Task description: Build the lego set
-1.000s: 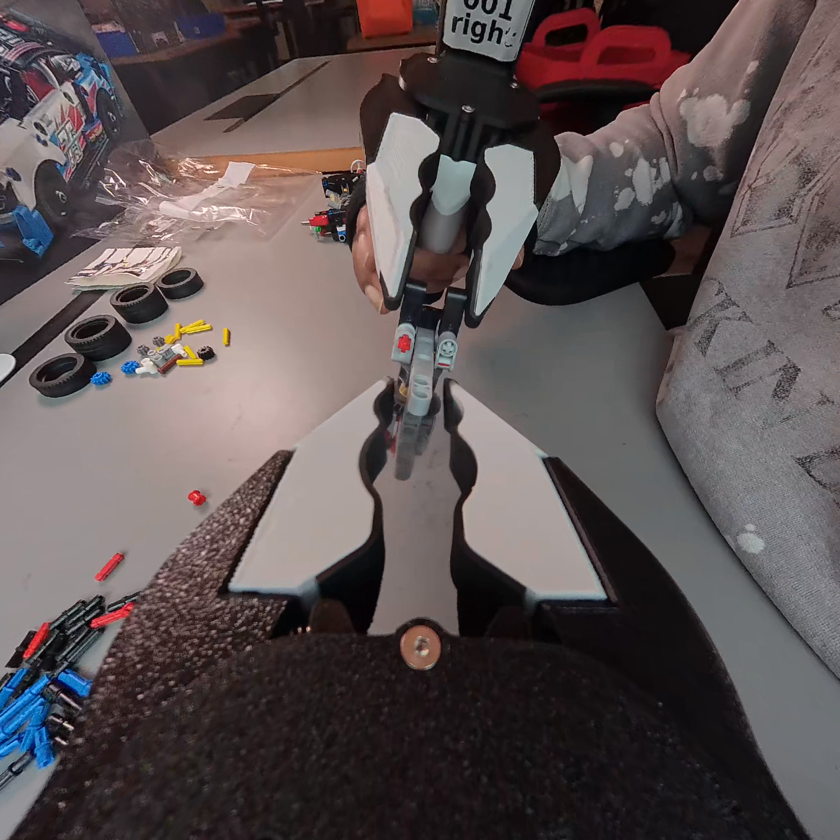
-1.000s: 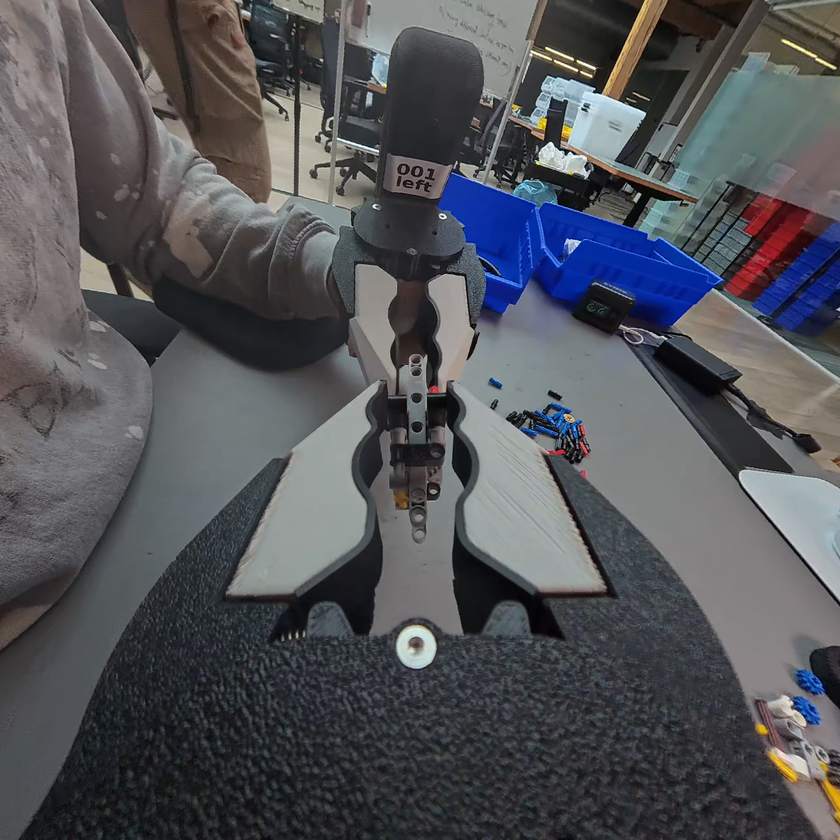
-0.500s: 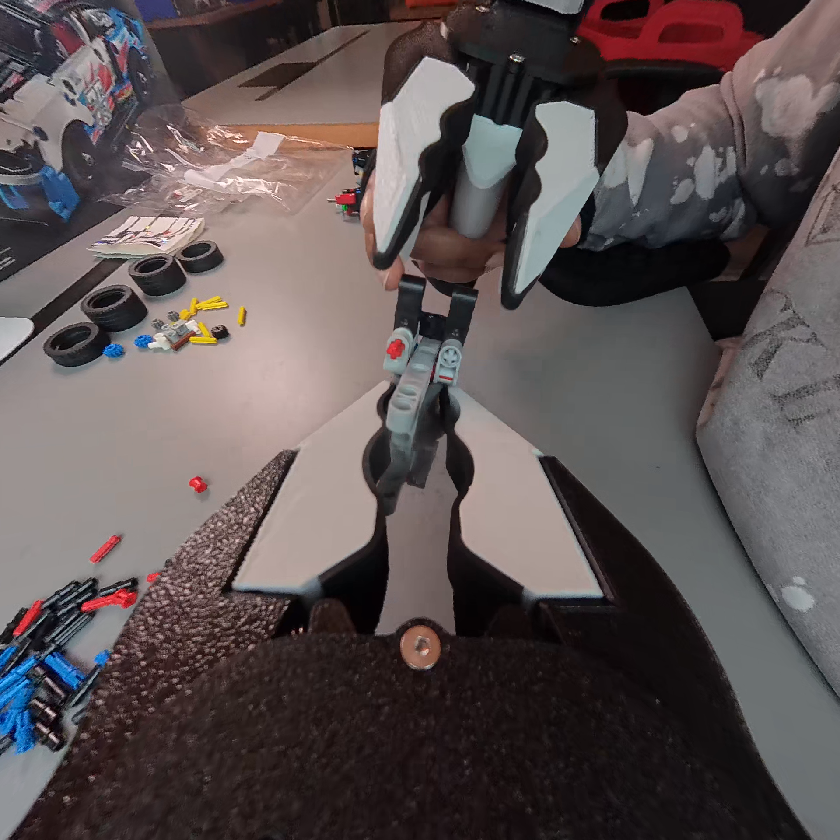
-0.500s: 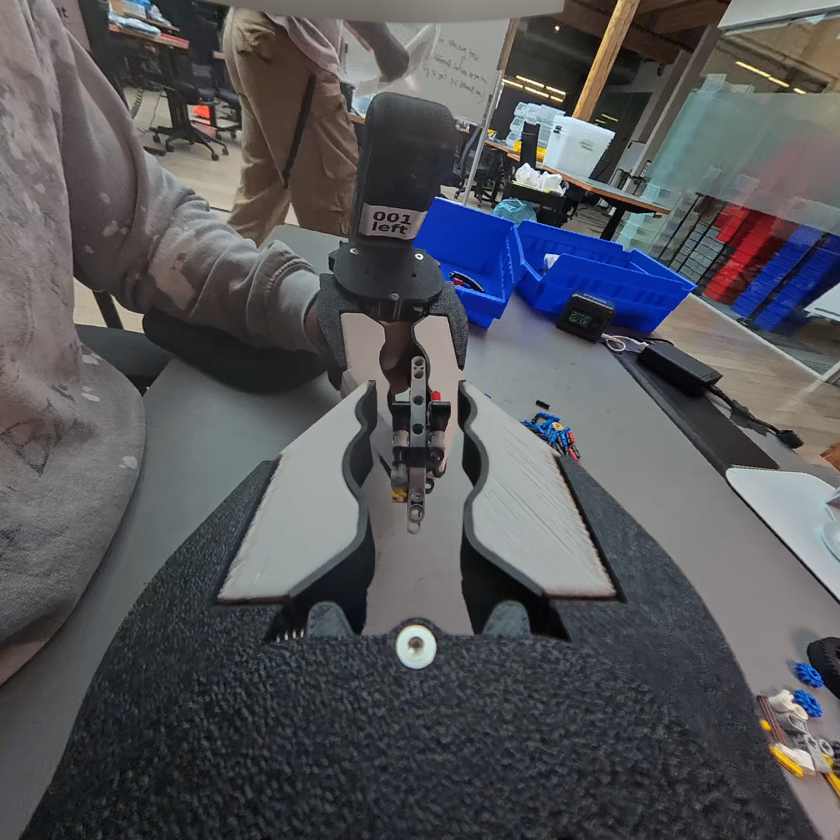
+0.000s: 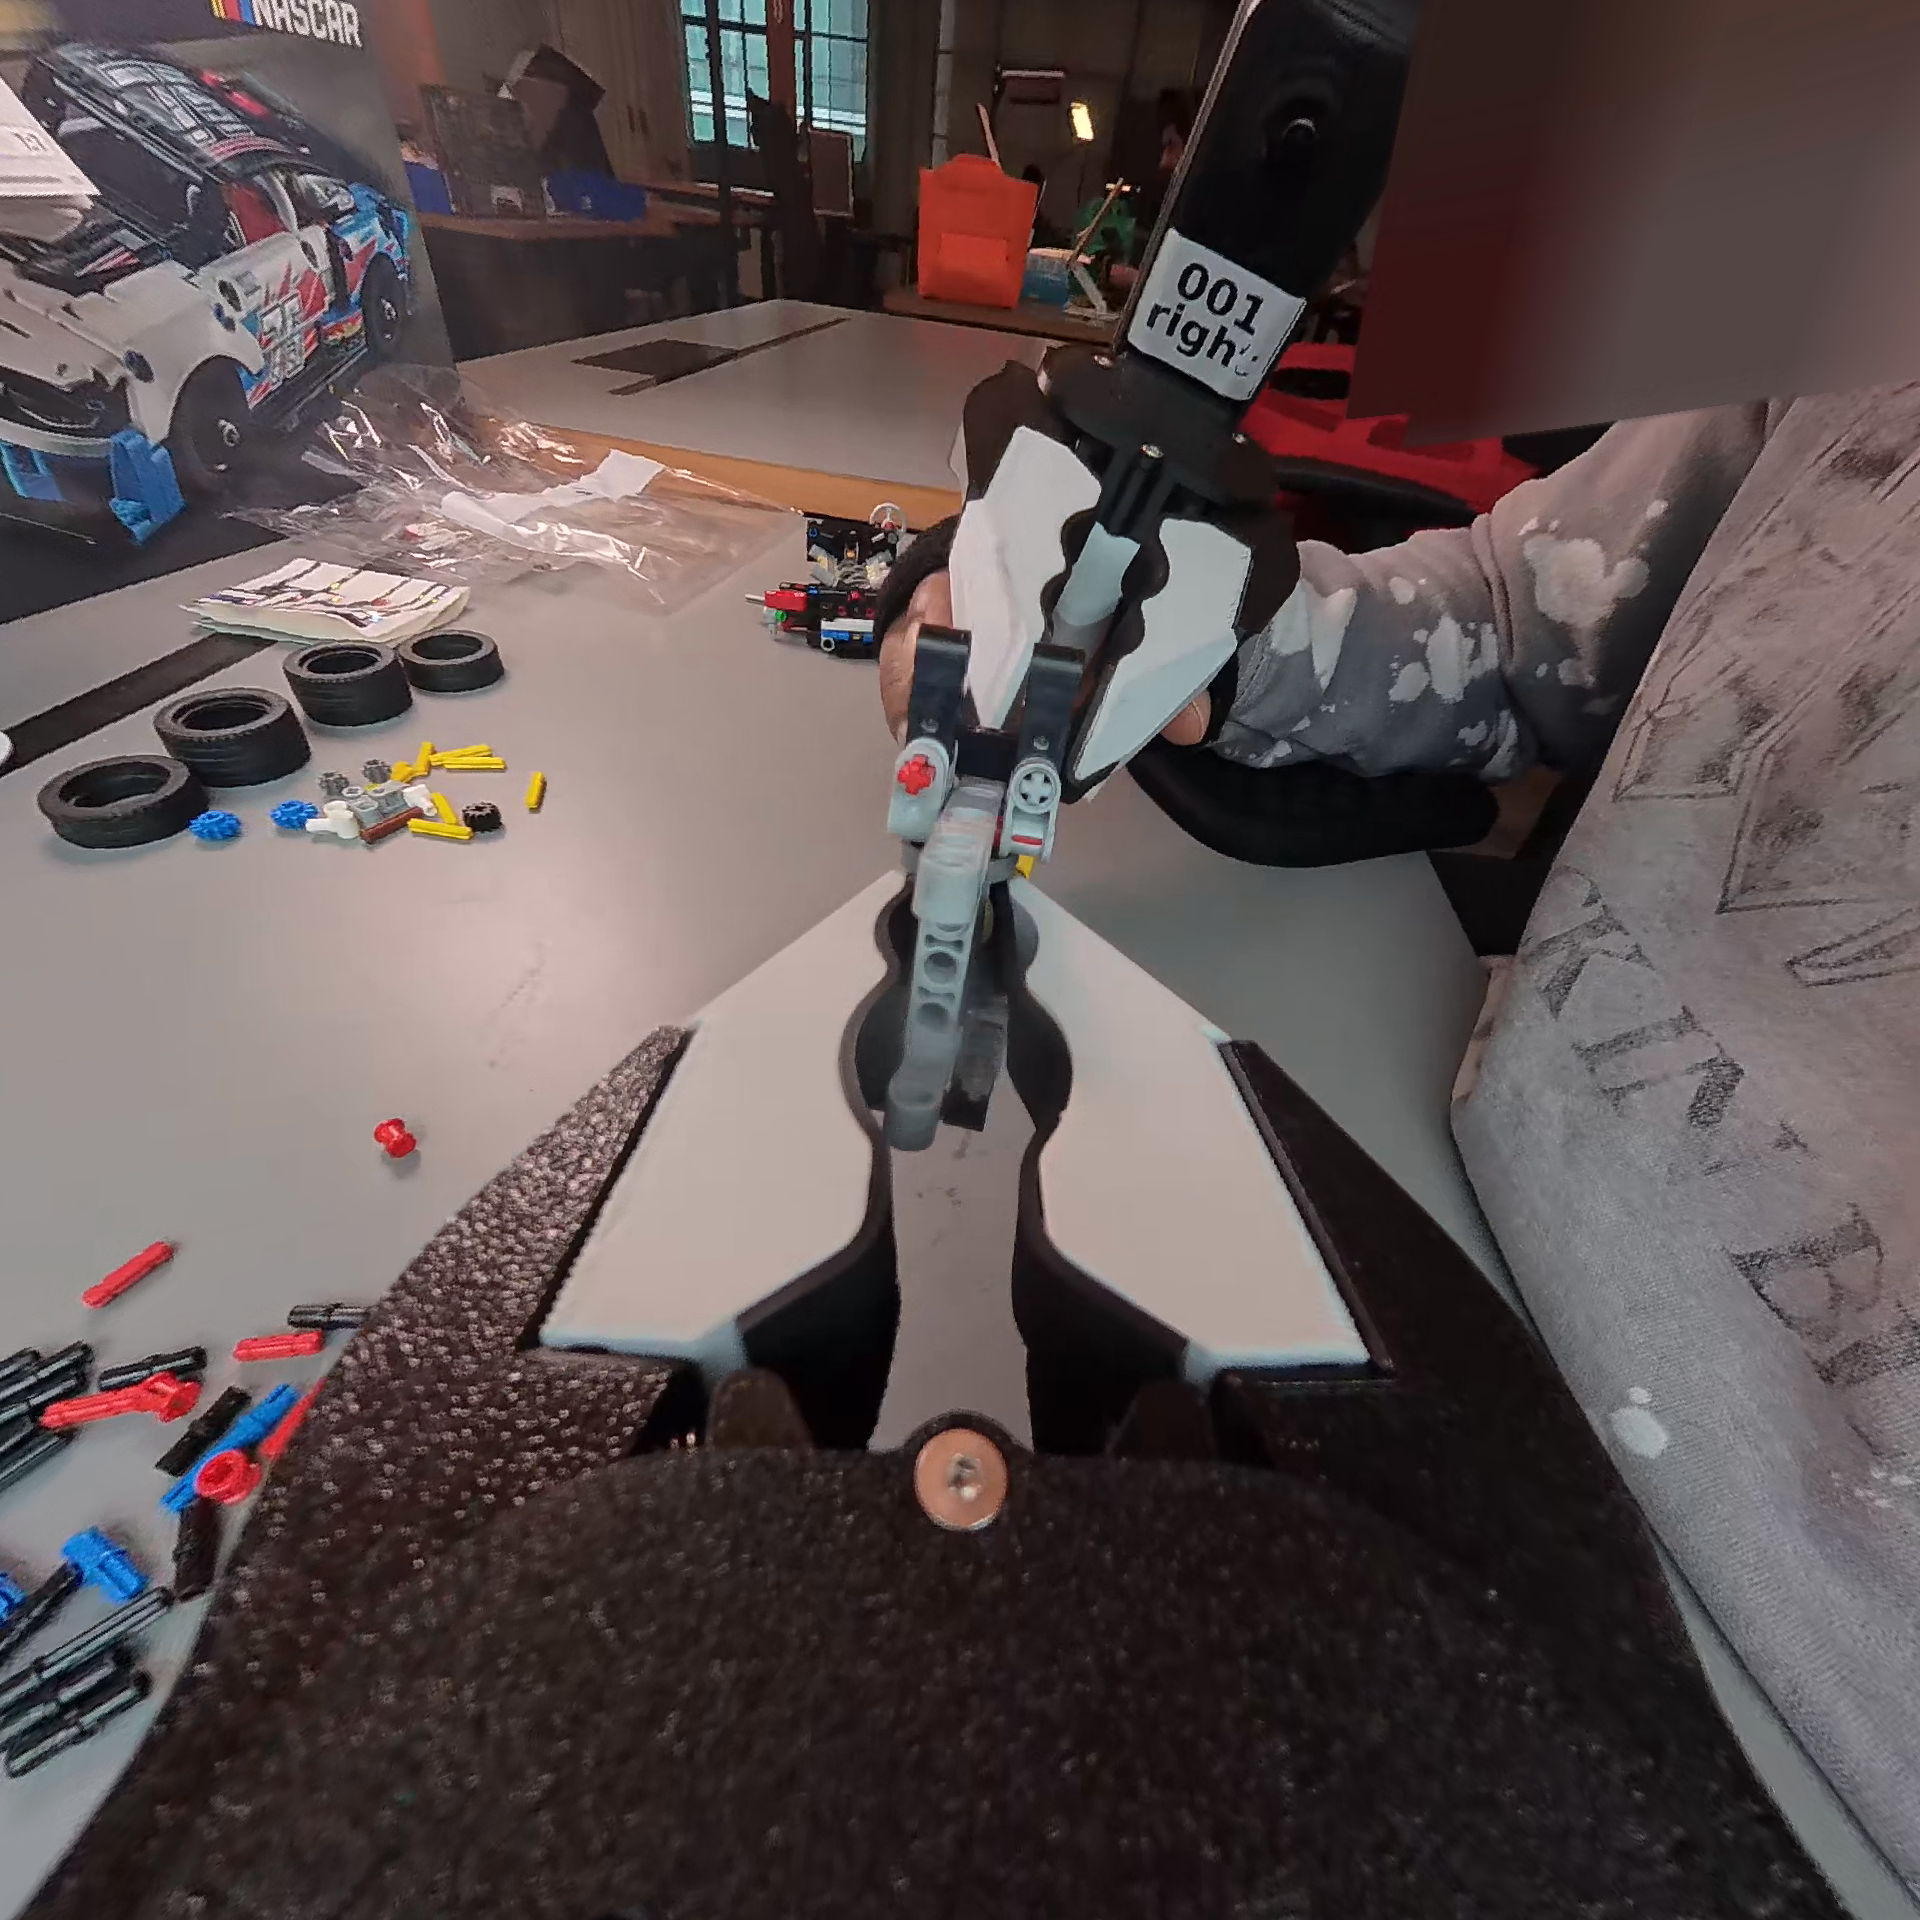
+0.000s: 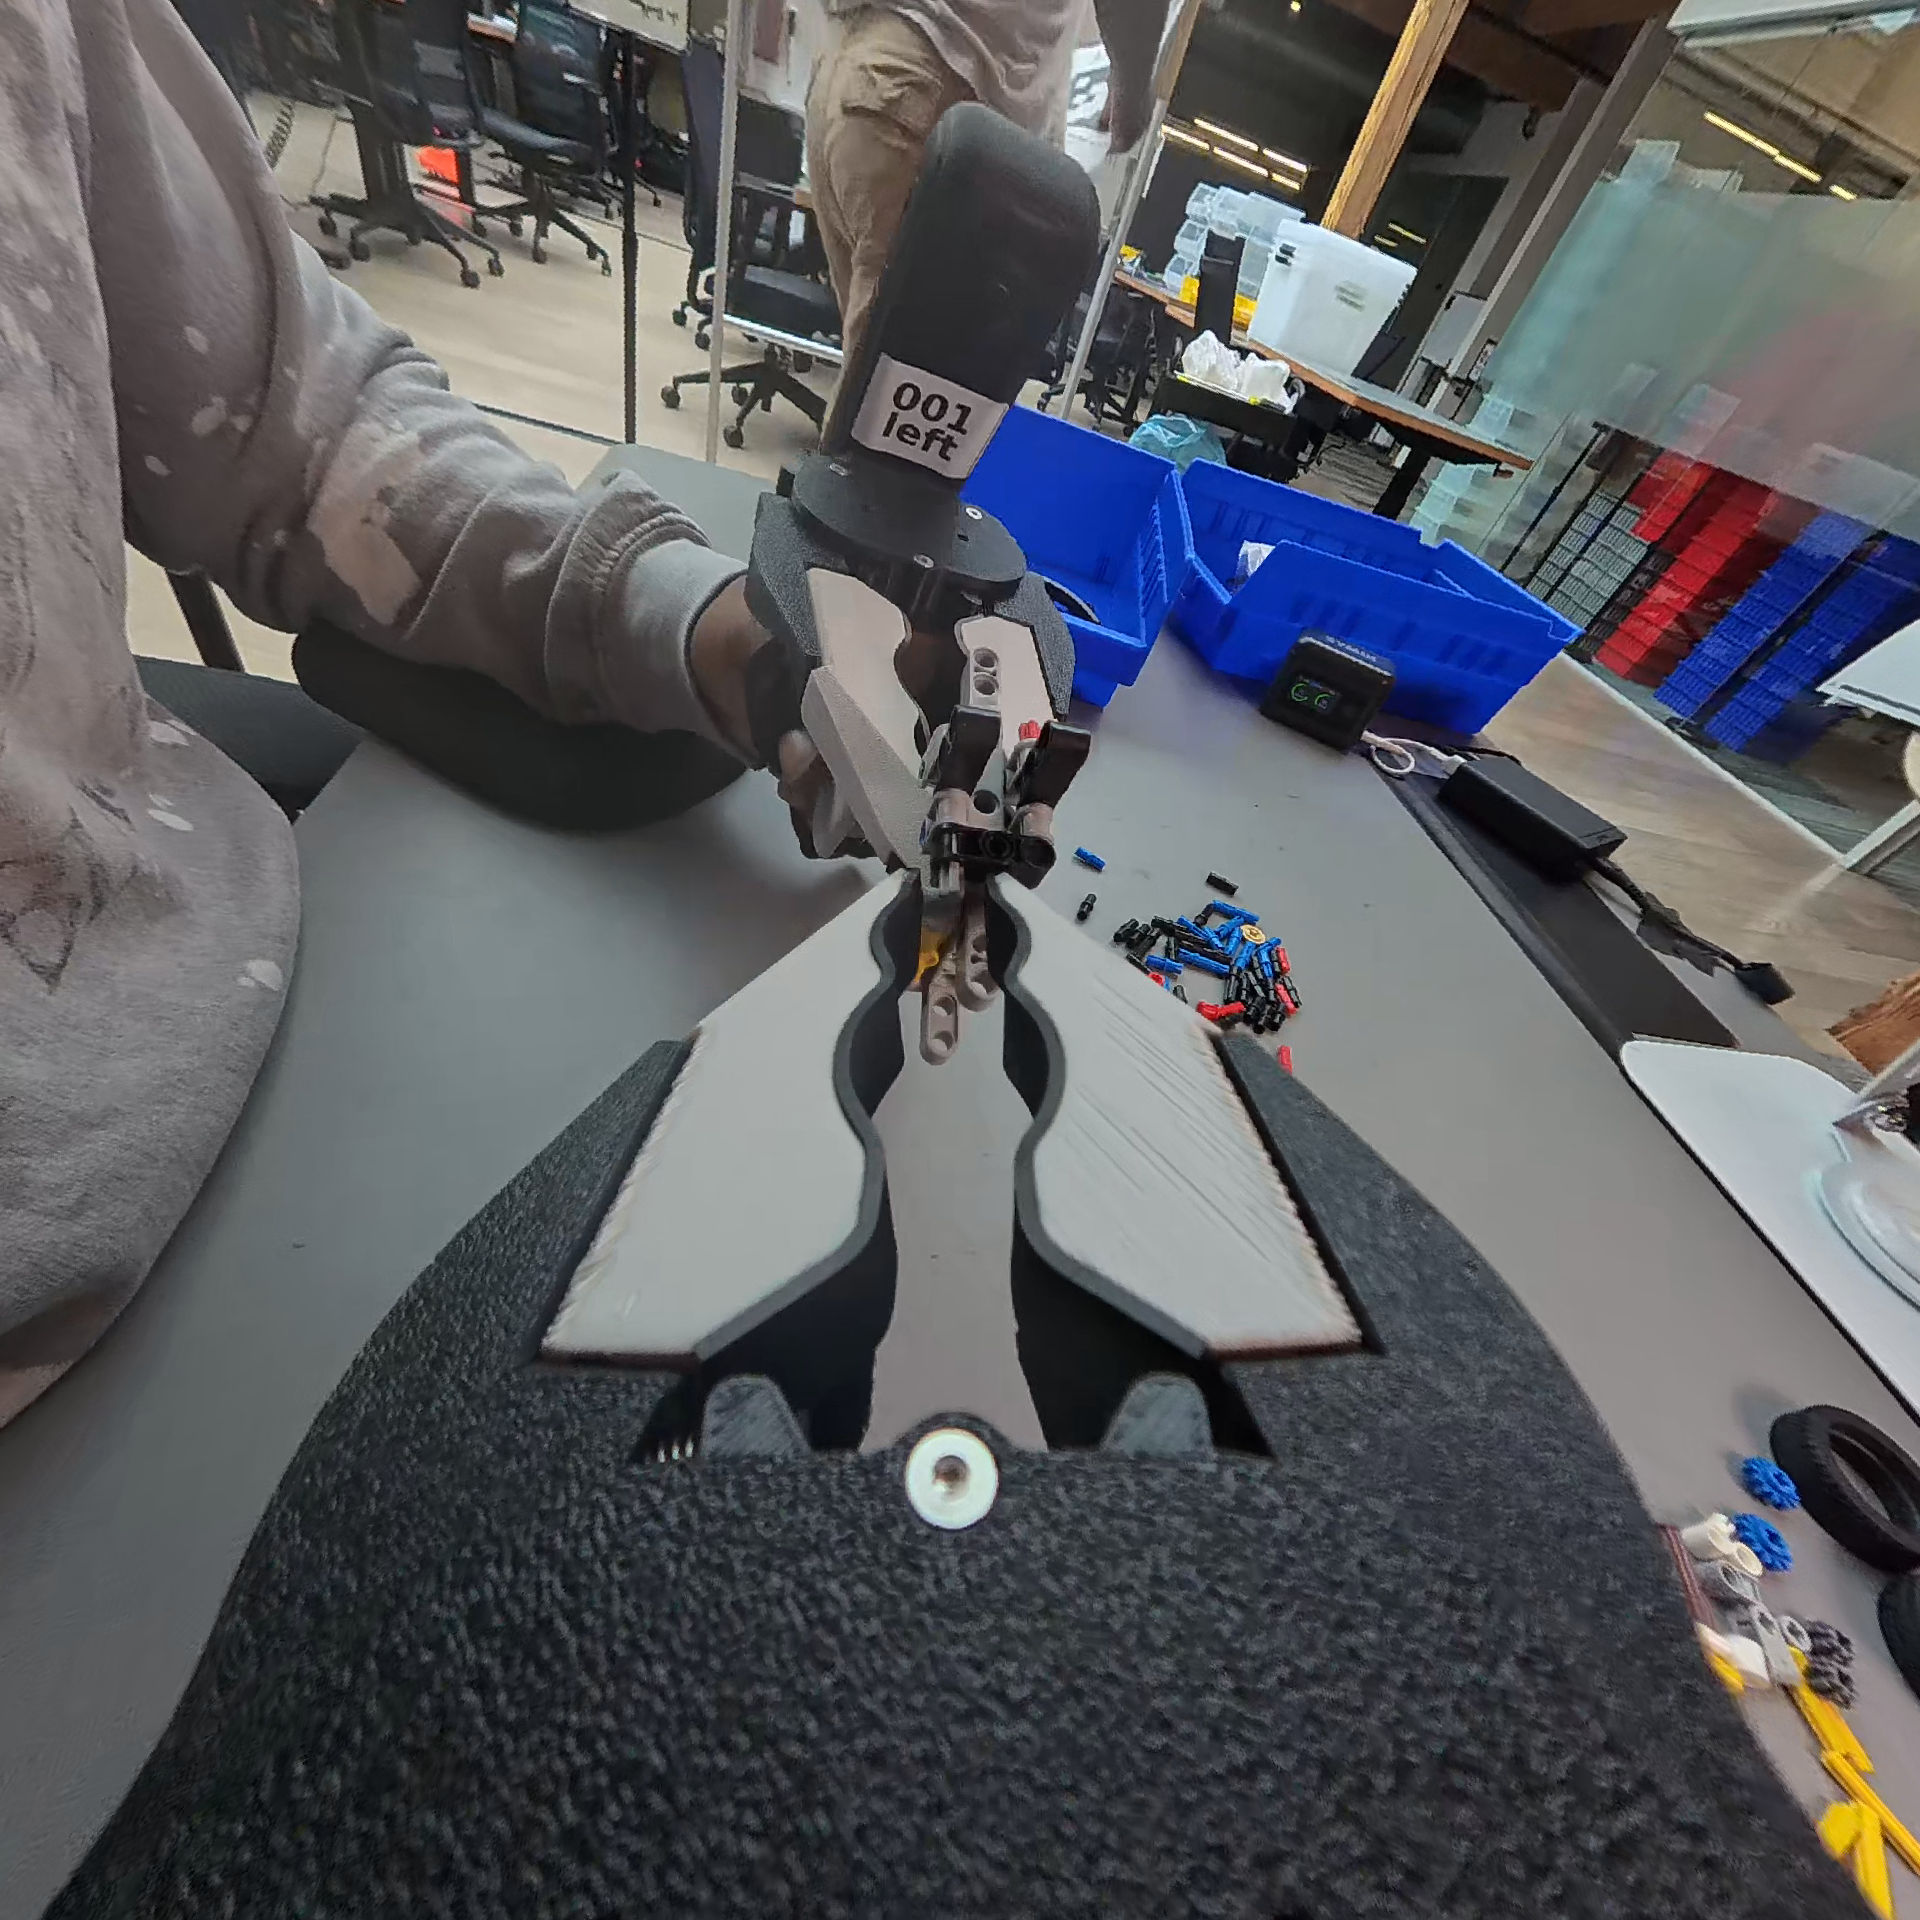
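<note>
The left gripper is closed on the grey, holed beam end of a small Lego assembly, held above the smooth grey desk. The right gripper pinches its other end; black forked arms and a red cross pin stick out between them

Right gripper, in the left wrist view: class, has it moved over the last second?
Yes. The right gripper has tilted, its handle now leaning right, judged against the tyres on the table.
</note>
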Available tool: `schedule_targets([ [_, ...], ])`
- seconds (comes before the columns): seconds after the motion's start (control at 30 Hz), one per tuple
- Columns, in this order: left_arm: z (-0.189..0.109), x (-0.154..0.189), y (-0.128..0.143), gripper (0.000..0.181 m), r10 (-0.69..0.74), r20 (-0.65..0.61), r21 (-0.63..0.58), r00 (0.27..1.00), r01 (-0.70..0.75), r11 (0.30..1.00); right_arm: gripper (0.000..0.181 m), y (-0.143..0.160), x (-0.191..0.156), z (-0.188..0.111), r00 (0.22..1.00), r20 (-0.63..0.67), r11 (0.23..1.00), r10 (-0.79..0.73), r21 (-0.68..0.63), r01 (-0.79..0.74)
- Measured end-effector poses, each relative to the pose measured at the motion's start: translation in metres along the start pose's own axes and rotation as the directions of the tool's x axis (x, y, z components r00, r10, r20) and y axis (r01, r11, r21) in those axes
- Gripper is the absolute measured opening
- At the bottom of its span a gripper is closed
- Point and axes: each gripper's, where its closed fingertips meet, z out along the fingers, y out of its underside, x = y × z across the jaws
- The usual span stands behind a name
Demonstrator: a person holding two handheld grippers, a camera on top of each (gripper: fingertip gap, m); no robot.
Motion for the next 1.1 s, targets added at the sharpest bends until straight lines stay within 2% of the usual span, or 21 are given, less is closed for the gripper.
schedule_targets([
  [0.2,0.002,0.0,0.0,0.012,-0.022,0.0,0.007,1.0,0.022,1.0,0.006,-0.007,-0.002,0.001,1.0,-0.018,1.0,-0.012,0.018,0.012],
  [0.37,0.003,0.006,0.003,0.014,-0.027,-0.032,-0.016,0.999,0.026,1.0,0.005,-0.009,-0.007,-0.001,0.998,0.034,0.998,0.05,0.037,-0.051],
  [0.47,0.002,0.017,0.003,0.048,-0.062,-0.117,-0.027,0.991,0.059,0.998,0.004,-0.009,-0.011,-0.002,0.991,0.081,0.993,0.103,0.047,-0.107],
  [0.53,0.002,0.023,0.002,0.055,-0.061,-0.144,-0.031,0.988,0.058,0.998,0.002,-0.006,-0.012,-0.002,0.985,0.106,0.989,0.134,0.043,-0.139],
  [0.6,0.006,0.024,0.003,0.05,-0.04,-0.131,-0.048,0.991,0.034,0.998,0.002,-0.006,-0.017,0.0,0.977,0.14,0.985,0.159,0.045,-0.167],
  [0.73,0.011,0.026,0.01,0.028,0.0,-0.119,-0.096,0.993,-0.011,0.995,0.002,-0.004,-0.027,0.005,0.969,0.175,0.983,0.174,0.035,-0.183],
  [0.9,0.007,0.02,-0.003,0.026,-0.044,-0.091,-0.047,0.995,0.039,0.998,0.001,-0.013,-0.017,0.004,0.949,0.167,0.951,0.267,0.113,-0.287],
  [1.1,0.005,0.021,-0.013,0.025,-0.03,-0.071,-0.012,0.997,0.029,0.999,0.001,-0.019,-0.016,-0.001,0.902,0.245,0.903,0.355,0.16,-0.399],
])
